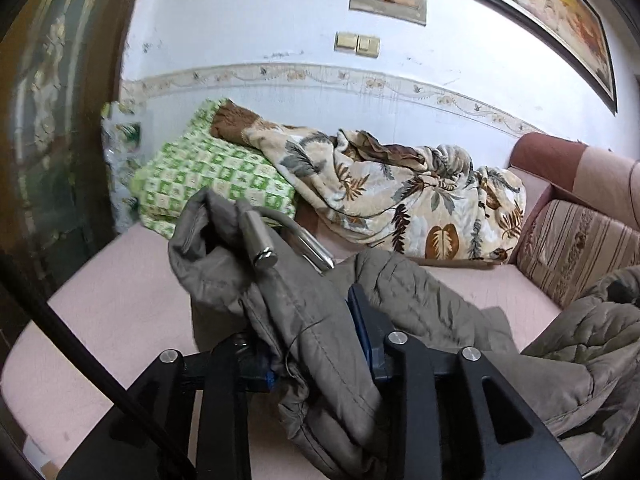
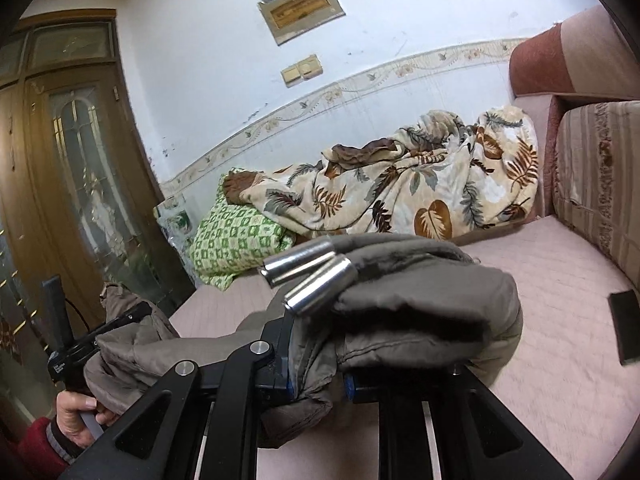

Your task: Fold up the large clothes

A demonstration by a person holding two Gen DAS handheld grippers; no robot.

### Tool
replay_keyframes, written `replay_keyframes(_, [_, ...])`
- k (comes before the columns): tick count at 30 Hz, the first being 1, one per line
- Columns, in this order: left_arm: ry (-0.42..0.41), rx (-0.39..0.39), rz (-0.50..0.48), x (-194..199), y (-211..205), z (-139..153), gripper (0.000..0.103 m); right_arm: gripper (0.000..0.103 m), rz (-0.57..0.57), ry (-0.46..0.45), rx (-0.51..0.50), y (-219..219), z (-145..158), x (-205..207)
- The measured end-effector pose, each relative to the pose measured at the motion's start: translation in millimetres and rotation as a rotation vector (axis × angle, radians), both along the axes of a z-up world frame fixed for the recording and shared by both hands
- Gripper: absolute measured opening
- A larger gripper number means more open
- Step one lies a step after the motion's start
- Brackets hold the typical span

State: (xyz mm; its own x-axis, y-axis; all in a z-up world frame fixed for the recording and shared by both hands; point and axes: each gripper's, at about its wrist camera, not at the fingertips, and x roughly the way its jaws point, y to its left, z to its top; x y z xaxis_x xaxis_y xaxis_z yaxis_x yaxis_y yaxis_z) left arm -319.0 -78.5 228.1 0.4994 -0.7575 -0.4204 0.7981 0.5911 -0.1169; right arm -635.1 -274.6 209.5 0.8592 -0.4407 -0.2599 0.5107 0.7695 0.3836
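Grey-brown quilted fabric of a large padded jacket (image 1: pixel 304 320) is seen bunched nearest the cameras, lifted above a pink sofa seat (image 1: pixel 120 300). The left gripper (image 1: pixel 292 248) is held at a narrow gap with a fold of the jacket between its metal fingers; the right gripper (image 2: pixel 308 280) is nearly closed, pinching another fold. The person's hand (image 2: pixel 76 412) is seen on the left gripper's handle. No flat fold is shown yet, so the folding is judged early, with most left. Further back, a green checked cushion (image 1: pixel 208 176) and a leaf-patterned blanket (image 1: pixel 400 196) are heaped against the wall.
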Motion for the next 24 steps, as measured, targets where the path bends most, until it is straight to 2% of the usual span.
replay_keyframes(6, [0.123, 0.025, 0.005, 62, -69, 2, 0.044, 0.018, -0.011, 0.001, 0.104, -73, 5, 50])
replay_keyframes(8, [0.183, 0.023, 0.002, 85, -87, 0, 0.05, 0.019, -0.024, 0.014, 0.142, -99, 2, 67])
replay_keyframes(10, [0.212, 0.013, 0.028, 106, -96, 1, 0.064, 0.019, -0.033, 0.026, 0.171, -119, -2, 80])
replay_keyframes(13, [0.216, -0.014, 0.052, 127, -98, 6, 0.07, 0.019, -0.057, 0.048, 0.228, -154, -15, 99])
replay_keyframes(20, [0.132, -0.017, 0.131, 152, -83, 8, 0.07, 0.021, -0.119, 0.123, 0.332, -211, -55, 131])
replay_keyframes(24, [0.141, 0.011, 0.114, 151, -81, -5, 0.07, 0.038, -0.11, 0.119, 0.472, -238, -78, 140])
